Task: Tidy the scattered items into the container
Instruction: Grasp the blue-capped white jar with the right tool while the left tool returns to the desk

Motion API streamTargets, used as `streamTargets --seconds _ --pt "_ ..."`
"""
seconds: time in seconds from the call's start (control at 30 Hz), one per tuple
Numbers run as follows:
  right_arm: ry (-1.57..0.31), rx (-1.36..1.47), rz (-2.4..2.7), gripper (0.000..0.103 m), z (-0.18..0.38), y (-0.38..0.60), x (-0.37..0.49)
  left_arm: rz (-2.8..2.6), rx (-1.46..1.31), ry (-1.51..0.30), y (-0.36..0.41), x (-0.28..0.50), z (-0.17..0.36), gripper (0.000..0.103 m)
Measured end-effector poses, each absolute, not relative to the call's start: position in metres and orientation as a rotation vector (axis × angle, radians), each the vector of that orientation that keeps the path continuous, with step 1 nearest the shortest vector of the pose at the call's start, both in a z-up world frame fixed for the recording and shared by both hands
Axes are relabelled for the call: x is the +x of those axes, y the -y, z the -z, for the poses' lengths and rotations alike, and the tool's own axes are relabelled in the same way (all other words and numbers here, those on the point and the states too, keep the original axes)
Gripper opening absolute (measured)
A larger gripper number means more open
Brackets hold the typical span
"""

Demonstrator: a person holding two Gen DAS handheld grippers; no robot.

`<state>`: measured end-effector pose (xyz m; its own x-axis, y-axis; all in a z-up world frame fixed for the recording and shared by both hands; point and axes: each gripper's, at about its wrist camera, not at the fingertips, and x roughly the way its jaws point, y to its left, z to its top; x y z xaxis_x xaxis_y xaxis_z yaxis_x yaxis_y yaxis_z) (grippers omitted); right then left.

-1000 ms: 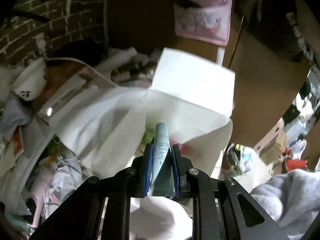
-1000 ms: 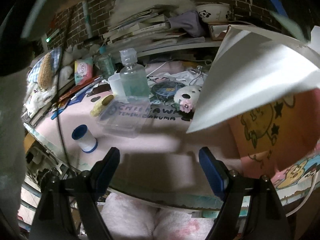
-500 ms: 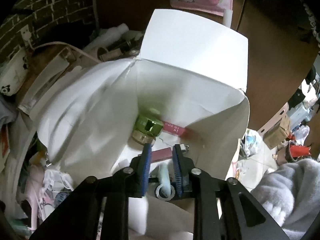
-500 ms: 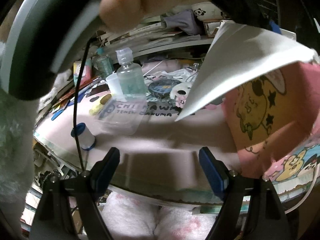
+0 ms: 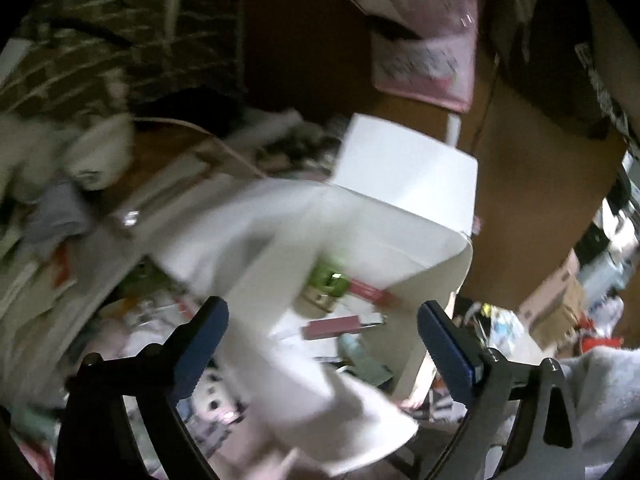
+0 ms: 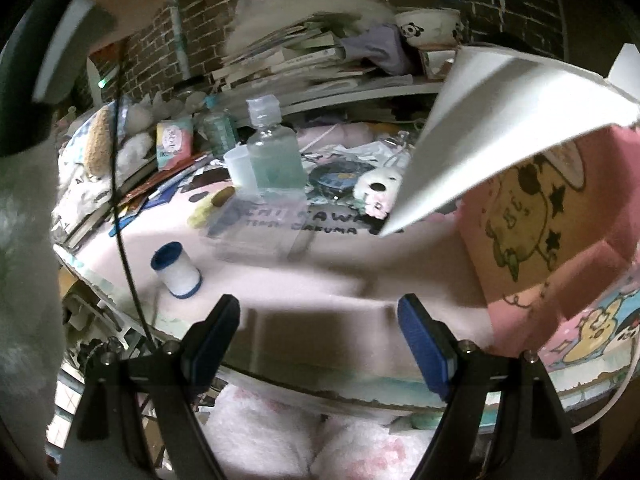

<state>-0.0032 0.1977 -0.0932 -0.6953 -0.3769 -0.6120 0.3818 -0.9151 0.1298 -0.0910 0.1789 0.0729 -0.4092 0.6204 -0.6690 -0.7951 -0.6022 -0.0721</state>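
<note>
In the left wrist view a white open box (image 5: pixel 404 184) with raised flaps holds a green-capped jar (image 5: pixel 326 286), pink sticks (image 5: pixel 340 326) and a pale blue tube (image 5: pixel 362 354). My left gripper (image 5: pixel 320 340) hangs open above the box, nothing between its blue pads. In the right wrist view my right gripper (image 6: pixel 318 340) stands open and empty over the pink mat (image 6: pixel 304 276). On that mat lie a white roll with blue rims (image 6: pixel 178 270), a clear bottle of green liquid (image 6: pixel 274 156), a clear flat case (image 6: pixel 256 230) and a yellow stick (image 6: pixel 210 206). A white box flap (image 6: pixel 492 136) reaches in from the right.
Stacked books and a panda bowl (image 6: pixel 428 26) fill the shelf behind the mat, before a brick wall. A pink cartoon-printed box (image 6: pixel 560 240) stands at the right. A black cable (image 6: pixel 124 216) hangs at the left. A fluffy sleeve (image 5: pixel 600 400) is at the lower right of the left wrist view.
My left gripper lowered the pale blue tube into the white box, opened wide and let it go, then drew back. The right gripper stayed open and hardly moved.
</note>
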Motion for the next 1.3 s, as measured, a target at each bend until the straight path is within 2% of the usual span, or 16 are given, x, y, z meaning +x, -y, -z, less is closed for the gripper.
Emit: streamTargets --seconds 0.3,0.47,0.73,0.8,0.87,1.0,1.07,1.23,1.27,1.3 --pt "-0.059 0.912 2.538 0.079 0.097 -0.177 -0.009 -2.434 -0.765 -0.206 -0.078 -0.069 -0.062 0.101" --pt "-0.051 0.846 2.518 0.079 0.093 -0.166 -0.004 -2.575 -0.729 -0.078 -0.018 -0.052 -0.045 0.102" --pt "-0.071 0.750 2.402 0.078 0.089 -0.139 0.008 -2.745 -0.776 0.010 0.043 -0.029 -0.005 0.102" --pt "-0.084 0.757 2.376 0.073 0.092 -0.132 0.009 -2.771 -0.828 0.033 0.055 -0.028 0.008 0.102" --pt "-0.090 0.773 2.346 0.062 0.096 -0.125 0.007 -2.788 -0.873 0.061 0.064 -0.029 0.019 0.102" --pt "-0.079 0.791 2.315 0.057 0.102 -0.116 0.000 -2.792 -0.933 0.127 0.079 -0.026 0.039 0.102" --pt "-0.072 0.796 2.302 0.047 0.103 -0.113 -0.004 -2.787 -0.952 0.152 0.083 -0.024 0.046 0.102" --pt "-0.078 0.803 2.289 0.034 0.106 -0.105 -0.011 -2.786 -0.967 0.186 0.090 -0.022 0.052 0.102" --pt "-0.082 0.804 2.289 0.028 0.106 -0.103 -0.012 -2.786 -0.964 0.191 0.091 -0.021 0.052 0.102" --pt "-0.087 0.806 2.290 0.027 0.106 -0.102 -0.012 -2.787 -0.963 0.194 0.091 -0.021 0.052 0.102"
